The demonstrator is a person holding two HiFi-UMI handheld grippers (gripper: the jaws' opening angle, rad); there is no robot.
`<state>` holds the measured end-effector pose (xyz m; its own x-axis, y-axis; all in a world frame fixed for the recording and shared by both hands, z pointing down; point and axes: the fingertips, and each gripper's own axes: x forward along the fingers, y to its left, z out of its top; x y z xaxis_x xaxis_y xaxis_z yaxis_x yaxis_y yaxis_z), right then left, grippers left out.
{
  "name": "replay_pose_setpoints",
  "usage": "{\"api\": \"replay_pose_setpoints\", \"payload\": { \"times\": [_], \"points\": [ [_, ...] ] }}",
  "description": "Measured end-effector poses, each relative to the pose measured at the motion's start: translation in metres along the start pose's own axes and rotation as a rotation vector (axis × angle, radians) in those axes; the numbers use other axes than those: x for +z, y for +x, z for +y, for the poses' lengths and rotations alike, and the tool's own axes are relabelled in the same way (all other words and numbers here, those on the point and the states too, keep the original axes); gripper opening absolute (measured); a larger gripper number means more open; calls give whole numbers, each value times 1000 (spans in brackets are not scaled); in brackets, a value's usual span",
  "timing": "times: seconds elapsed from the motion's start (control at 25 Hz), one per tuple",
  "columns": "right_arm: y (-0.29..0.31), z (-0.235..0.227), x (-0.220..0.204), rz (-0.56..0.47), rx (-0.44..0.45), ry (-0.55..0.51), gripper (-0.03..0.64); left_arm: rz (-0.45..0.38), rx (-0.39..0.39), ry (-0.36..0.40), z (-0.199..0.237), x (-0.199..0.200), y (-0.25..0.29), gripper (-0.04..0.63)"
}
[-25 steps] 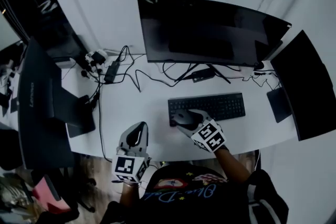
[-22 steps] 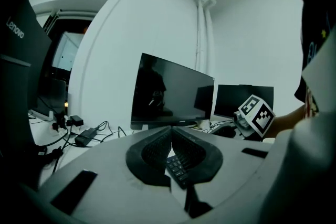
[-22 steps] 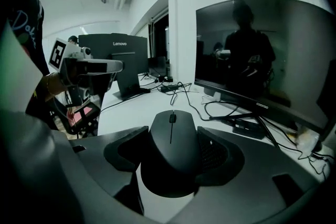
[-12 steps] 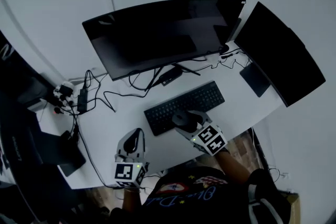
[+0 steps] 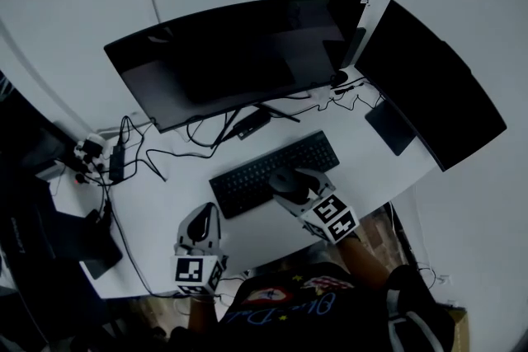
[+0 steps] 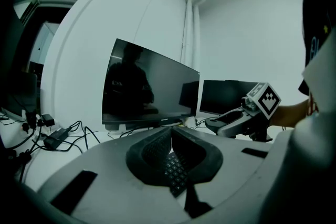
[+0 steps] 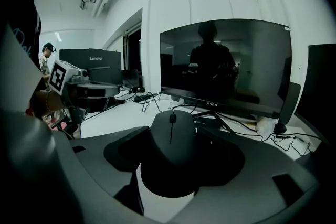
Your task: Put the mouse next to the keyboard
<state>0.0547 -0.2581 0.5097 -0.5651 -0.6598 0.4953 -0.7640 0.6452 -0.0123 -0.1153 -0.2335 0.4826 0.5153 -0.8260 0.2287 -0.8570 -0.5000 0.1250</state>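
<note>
The dark grey mouse (image 7: 170,150) sits between the jaws of my right gripper (image 7: 173,136), which is shut on it. In the head view the mouse (image 5: 283,180) hangs over the near edge of the black keyboard (image 5: 247,177), a little right of its middle, held by the right gripper (image 5: 290,185). My left gripper (image 5: 200,217) hovers over the white desk (image 5: 165,202) left of the keyboard. Its jaws are shut with nothing between them (image 6: 169,135), and keyboard keys (image 6: 177,171) show below them.
A wide curved monitor (image 5: 239,53) stands behind the keyboard, and a second dark screen (image 5: 429,86) is at the right. Cables and a power brick (image 5: 115,162) lie at the back left. Another dark monitor (image 5: 25,210) fills the left edge. The desk's front edge runs just below both grippers.
The head view has swung, so the desk sits lower left and tilted. My right gripper has carried the mouse rightwards, from the keyboard's left end to about its middle. The left gripper has hardly moved.
</note>
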Motion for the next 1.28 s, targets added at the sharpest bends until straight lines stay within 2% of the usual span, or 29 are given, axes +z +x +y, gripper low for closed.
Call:
{"api": "replay_pose_setpoints", "payload": {
  "times": [0.28, 0.48, 0.88, 1.16, 1.28],
  "points": [
    [-24, -52, -8, -28, 21, -11, 268, -18, 33, 20, -46, 11, 37, 3],
    [-48, -91, -11, -48, 17, -10, 268, -24, 21, 29, -82, 18, 66, 3],
    [-86, -167, -35, -66, -30, 21, 268, 16, 25, 34, -134, 11, 111, 3],
    [-103, -215, -60, -48, -42, 36, 268, 41, -5, 32, -176, 7, 156, 3],
    [-107, -233, -67, -44, -37, 53, 268, 22, -12, 50, -191, 10, 174, 3]
  ]
}}
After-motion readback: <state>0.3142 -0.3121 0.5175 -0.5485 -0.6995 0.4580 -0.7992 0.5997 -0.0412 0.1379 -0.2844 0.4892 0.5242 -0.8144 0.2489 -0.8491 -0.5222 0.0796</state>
